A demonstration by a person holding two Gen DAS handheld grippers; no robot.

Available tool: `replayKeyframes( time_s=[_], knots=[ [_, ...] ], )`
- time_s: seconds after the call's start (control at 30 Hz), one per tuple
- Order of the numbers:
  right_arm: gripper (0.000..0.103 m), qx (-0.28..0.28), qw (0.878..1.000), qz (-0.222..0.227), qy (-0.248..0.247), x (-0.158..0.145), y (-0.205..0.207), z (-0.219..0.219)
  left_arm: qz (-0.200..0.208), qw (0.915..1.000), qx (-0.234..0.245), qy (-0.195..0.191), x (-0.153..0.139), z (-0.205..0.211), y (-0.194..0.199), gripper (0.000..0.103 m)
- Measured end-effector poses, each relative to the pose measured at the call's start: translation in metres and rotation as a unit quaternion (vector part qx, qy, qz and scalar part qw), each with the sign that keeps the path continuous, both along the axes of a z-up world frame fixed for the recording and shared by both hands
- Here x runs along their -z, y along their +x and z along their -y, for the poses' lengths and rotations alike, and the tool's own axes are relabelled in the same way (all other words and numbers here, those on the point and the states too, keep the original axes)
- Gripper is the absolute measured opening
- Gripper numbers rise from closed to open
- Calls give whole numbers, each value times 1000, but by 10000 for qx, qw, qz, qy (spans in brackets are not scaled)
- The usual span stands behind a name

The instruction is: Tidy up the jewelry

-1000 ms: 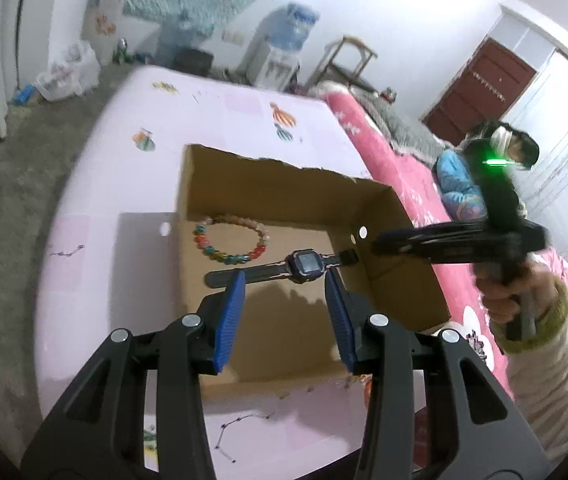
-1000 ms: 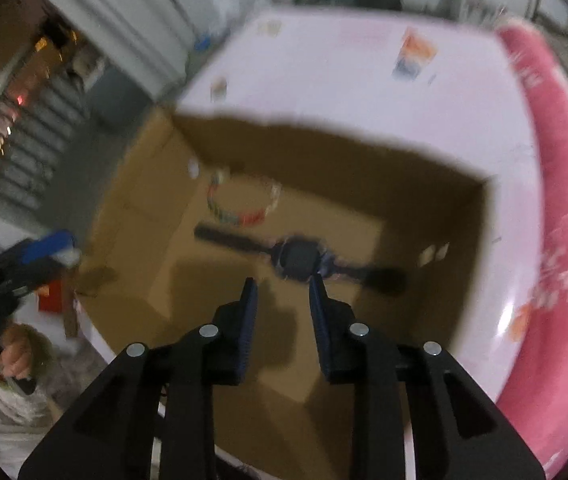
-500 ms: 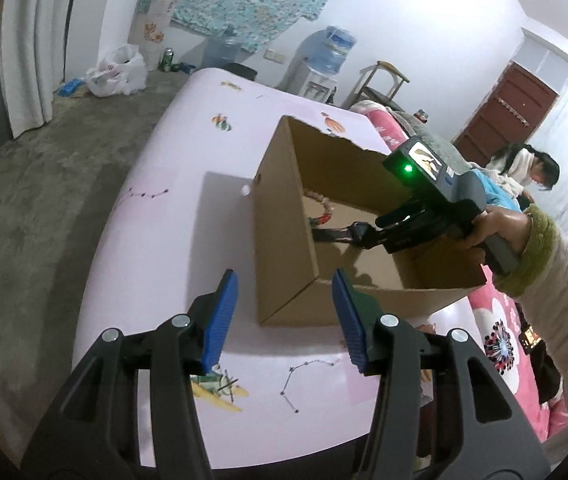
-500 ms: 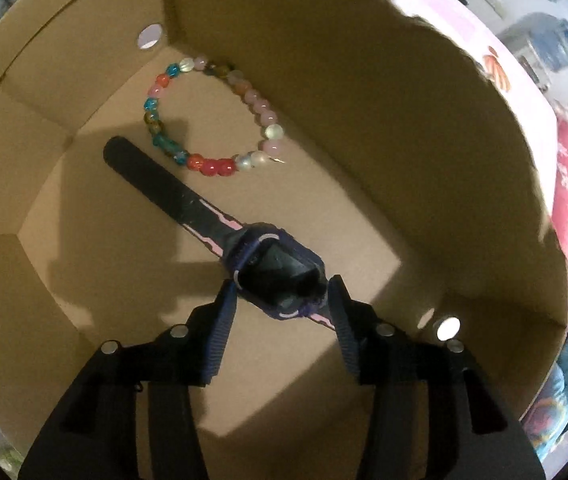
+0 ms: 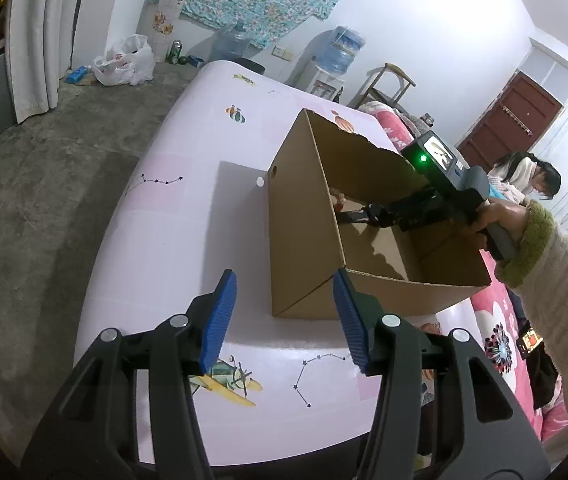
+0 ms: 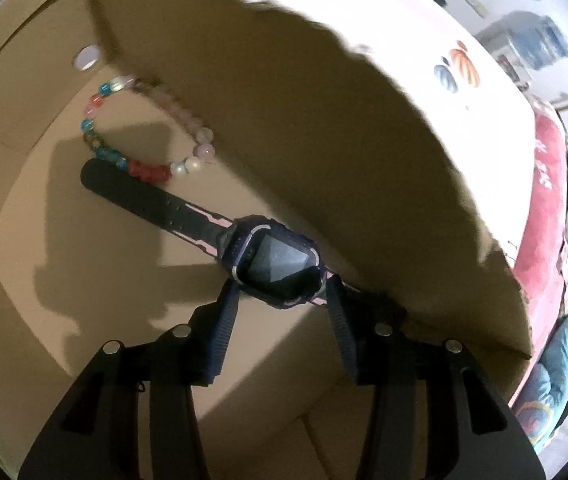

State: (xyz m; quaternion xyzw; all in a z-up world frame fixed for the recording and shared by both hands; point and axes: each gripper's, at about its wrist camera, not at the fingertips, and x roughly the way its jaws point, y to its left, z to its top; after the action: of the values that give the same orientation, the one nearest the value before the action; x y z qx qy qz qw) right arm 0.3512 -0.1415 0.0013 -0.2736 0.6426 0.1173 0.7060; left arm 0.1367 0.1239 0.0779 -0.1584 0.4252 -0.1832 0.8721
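Observation:
An open cardboard box (image 5: 304, 240) stands on the pink table (image 5: 187, 240). On its floor lie a dark smartwatch (image 6: 273, 264) and a bracelet of coloured beads (image 6: 143, 168) near the far wall (image 6: 324, 120). My right gripper (image 6: 279, 282) points steeply down into the box. Its pads sit against the two ends of the watch case, while the strap (image 5: 350, 216) lies on the floor. My left gripper (image 5: 284, 280) hovers outside the box's near corner; its jaws are opening with nothing between them. From there I see the right gripper (image 5: 372, 216), held by a hand (image 5: 496, 220).
A person (image 5: 532, 176) sits at the far right near a red door (image 5: 512, 120). Pink bedding (image 5: 500, 344) borders the table's right side. Water bottles (image 5: 340, 56) and a plastic bag (image 5: 123, 64) stand on the concrete floor beyond the table.
The left gripper drew back from over the box to its near corner and widened. The right gripper dropped into the box, opened wider and came down around the watch.

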Motion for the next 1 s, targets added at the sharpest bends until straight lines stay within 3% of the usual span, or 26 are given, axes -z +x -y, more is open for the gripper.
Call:
replayKeyframes(
  time_s=[0.17,0.33,0.37,0.47,0.63,0.73,0.8,1.0],
  knots=[
    [45,124,9997,181,-60,-6,-15,-6,-3,10000,11,86,2,3,-3,54],
    [46,416,9949,729,567,-63,-36,9,-11,9996,41,266,8,6,-8,64],
    [47,475,9912,962,772,-82,-52,10,-17,9994,52,333,10,7,-12,65],
    [64,449,9742,1704,1413,-133,-102,19,-49,9985,107,536,15,13,-19,71],
    [85,305,9360,2607,2345,-170,-201,39,-250,9952,411,853,35,31,-33,79],
    [88,531,9294,2572,2591,-155,-243,52,-451,9892,640,1238,55,50,-37,80],
    [90,986,9304,2463,2530,-126,-267,59,-511,9857,762,1411,64,60,-39,80],
    [90,2525,9309,1689,2026,-17,-289,80,-508,9782,1034,1726,79,86,-37,84]
  ],
)
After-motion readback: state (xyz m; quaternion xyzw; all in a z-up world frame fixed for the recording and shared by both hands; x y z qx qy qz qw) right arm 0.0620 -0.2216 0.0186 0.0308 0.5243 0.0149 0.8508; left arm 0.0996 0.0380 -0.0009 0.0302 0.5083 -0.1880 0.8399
